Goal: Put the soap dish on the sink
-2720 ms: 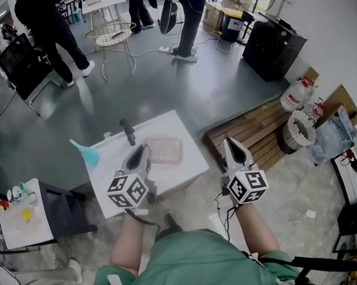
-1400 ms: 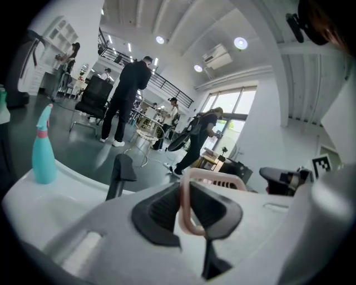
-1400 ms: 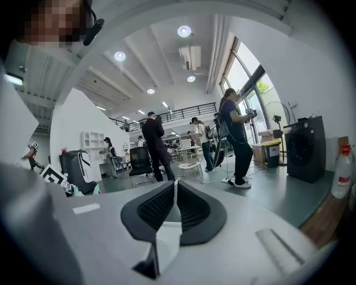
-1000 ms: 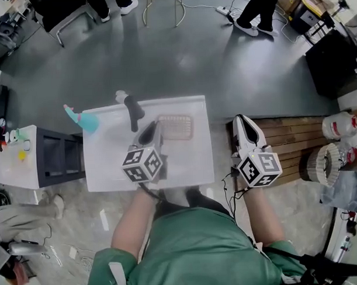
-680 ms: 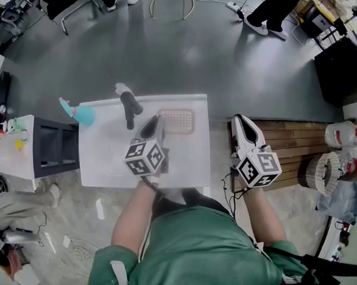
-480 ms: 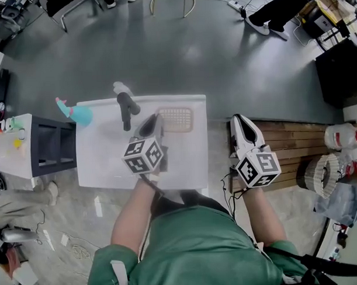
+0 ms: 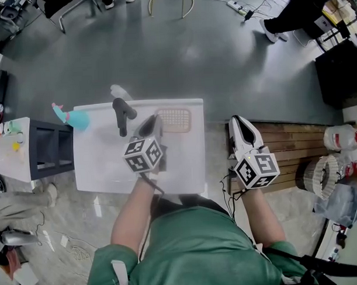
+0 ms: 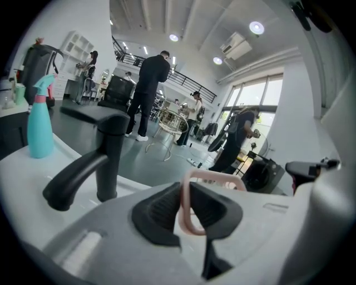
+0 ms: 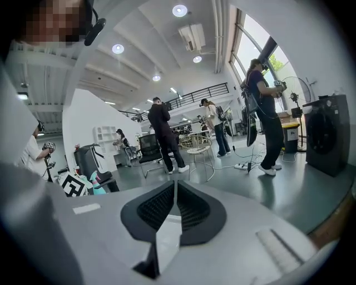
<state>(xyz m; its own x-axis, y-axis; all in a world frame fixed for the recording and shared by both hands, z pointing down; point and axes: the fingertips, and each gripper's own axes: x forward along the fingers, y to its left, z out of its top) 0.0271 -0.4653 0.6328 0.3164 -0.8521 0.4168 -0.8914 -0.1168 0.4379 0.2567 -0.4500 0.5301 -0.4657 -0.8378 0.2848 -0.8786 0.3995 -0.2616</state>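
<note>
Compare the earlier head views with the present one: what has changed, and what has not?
The left tongs, still clamped on the rim of the pink soap dish, have carried it nearer the back edge of the sink, right of the faucet. Nothing was released. The right tongs stay shut and empty beside the sink; faucet and spray bottle are unmoved.

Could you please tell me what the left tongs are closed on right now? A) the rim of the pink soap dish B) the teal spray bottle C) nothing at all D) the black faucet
A: in the left gripper view, the left tongs pinch the rim of the pink soap dish, while the black faucet stands apart to the side.
</note>
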